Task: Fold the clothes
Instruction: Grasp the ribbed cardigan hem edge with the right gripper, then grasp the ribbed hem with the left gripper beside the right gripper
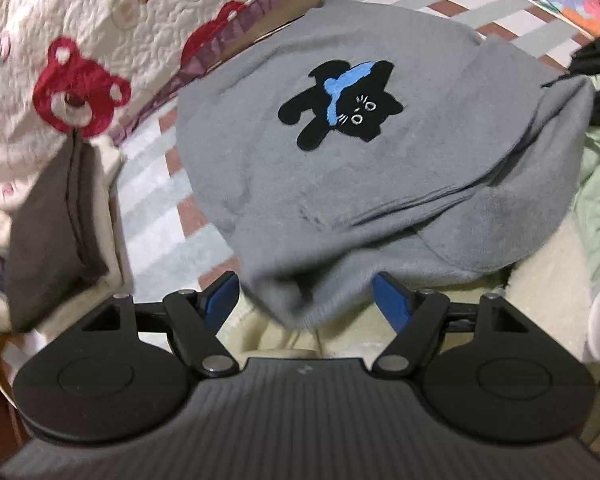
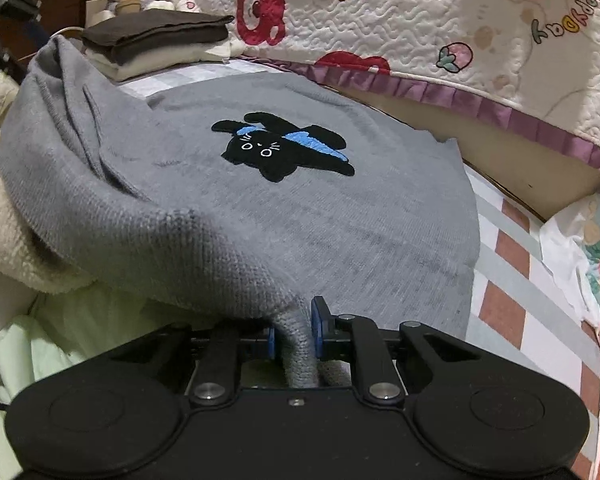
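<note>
Right tongs (image 2: 294, 334) pinched on grey sweater (image 2: 300, 208) edge, left tongs (image 1: 305, 300) spread wide, seemingly empty, probably for folding

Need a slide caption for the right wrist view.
Right tongs shut on a bunched edge of the grey knit sweater with black cat patch.

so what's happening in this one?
A person with two handheld grippers is folding a grey sweater with a black cat patch on a checked bed cover. The right gripper is shut on a bunched edge. The left gripper is open, with cloth between its fingers.
</note>
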{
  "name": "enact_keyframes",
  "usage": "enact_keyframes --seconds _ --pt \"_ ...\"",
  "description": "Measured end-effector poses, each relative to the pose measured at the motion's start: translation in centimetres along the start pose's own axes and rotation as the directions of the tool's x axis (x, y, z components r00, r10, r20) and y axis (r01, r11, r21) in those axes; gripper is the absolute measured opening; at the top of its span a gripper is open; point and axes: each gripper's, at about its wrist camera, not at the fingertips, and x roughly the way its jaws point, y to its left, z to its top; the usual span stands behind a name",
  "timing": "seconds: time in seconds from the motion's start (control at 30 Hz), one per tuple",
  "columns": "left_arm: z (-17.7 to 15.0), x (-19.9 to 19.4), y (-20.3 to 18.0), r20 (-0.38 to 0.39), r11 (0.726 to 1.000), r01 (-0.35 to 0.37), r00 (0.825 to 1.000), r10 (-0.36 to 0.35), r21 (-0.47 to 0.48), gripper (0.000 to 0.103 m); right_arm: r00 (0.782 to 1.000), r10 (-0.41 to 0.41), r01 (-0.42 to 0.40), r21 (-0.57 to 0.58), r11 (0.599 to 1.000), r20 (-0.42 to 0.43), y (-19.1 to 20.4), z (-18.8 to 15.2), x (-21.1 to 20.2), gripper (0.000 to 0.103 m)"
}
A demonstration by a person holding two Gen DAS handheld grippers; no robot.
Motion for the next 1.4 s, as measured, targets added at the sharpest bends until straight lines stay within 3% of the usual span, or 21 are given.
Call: enact_keyframes --seconds 0.17,0.3,0.37,0.47,0.63,0.9,1.07,1.13,1.2,1.27,1.33,1.37,1.4 --pt "1.2 -0.7 -1.5 0.01 0.994 0.061 0.998 -0.062 0.093 0.074 1.0 0.014 -0.014 0.053 0.998 0.012 -1.2 0.7 0.5 0.018" --pt "1.6 0.4 -2.9 -0.026 0.973 0.173 0.985 -0.171 0.155 0.074 1.0 0.024 -0.025 0.073 0.997 0.012 -2.3 1.4 1.3 0.018" --pt "1.7 1.1 -3.7 -0.063 0.959 0.199 0.98 -0.19 0.202 0.075 0.999 0.035 -0.036 0.07 0.997 0.009 -2.8 1.8 1.6 0.018" --pt "2.3 2.5 -4.3 -0.096 0.963 0.125 0.99 -0.104 0.24 0.077 0.998 0.058 -0.058 0.055 0.997 0.002 -3.3 2.2 1.9 0.018" --pt "3.6 4.2 -4.0 -0.044 0.967 0.093 0.995 -0.085 0.238 0.077 0.998 0.068 -0.068 0.044 0.997 -0.004 -3.4 2.0 1.8 0.018" --pt "4.3 7.0 -5.8 -0.045 0.927 0.146 0.989 -0.139 0.344 0.079 0.996 0.087 -0.087 0.045 0.995 0.005 -3.0 0.8 1.3 0.018" --pt "4.7 8.0 -5.2 -0.044 0.96 0.149 0.989 -0.142 0.236 0.08 0.995 0.095 -0.095 0.014 0.995 -0.002 -2.6 -0.2 1.0 0.019" --pt "4.7 8.4 -5.1 -0.049 0.967 0.149 0.989 -0.142 0.207 0.079 0.996 0.092 -0.092 0.024 0.995 -0.005 -2.6 -0.6 0.9 0.026" --pt "4.6 8.9 -5.2 -0.055 0.968 0.148 0.989 -0.14 0.204 0.072 0.995 0.096 -0.096 0.044 0.994 -0.006 -2.4 -1.0 0.8 0.026" --pt "4.6 9.4 -5.5 -0.067 0.969 0.145 0.989 -0.134 0.201 0.05 0.996 0.093 -0.092 0.045 0.995 -0.014 -2.2 -1.4 1.1 0.029" --pt "4.8 9.6 -5.6 -0.066 0.974 0.122 0.992 -0.111 0.19 0.032 0.997 0.08 -0.079 0.05 0.996 -0.021 -2.4 -1.3 1.4 0.041" --pt "4.9 9.5 -5.4 -0.053 0.98 0.112 0.993 -0.104 0.164 0.026 0.997 0.074 -0.072 0.053 0.996 -0.025 -2.4 -1.3 1.5 0.053" --pt "5.1 9.5 -5.2 -0.041 0.985 0.103 0.994 -0.098 0.138 0.024 0.997 0.067 -0.066 0.055 0.996 -0.029 -2.5 -1.3 1.7 0.058"
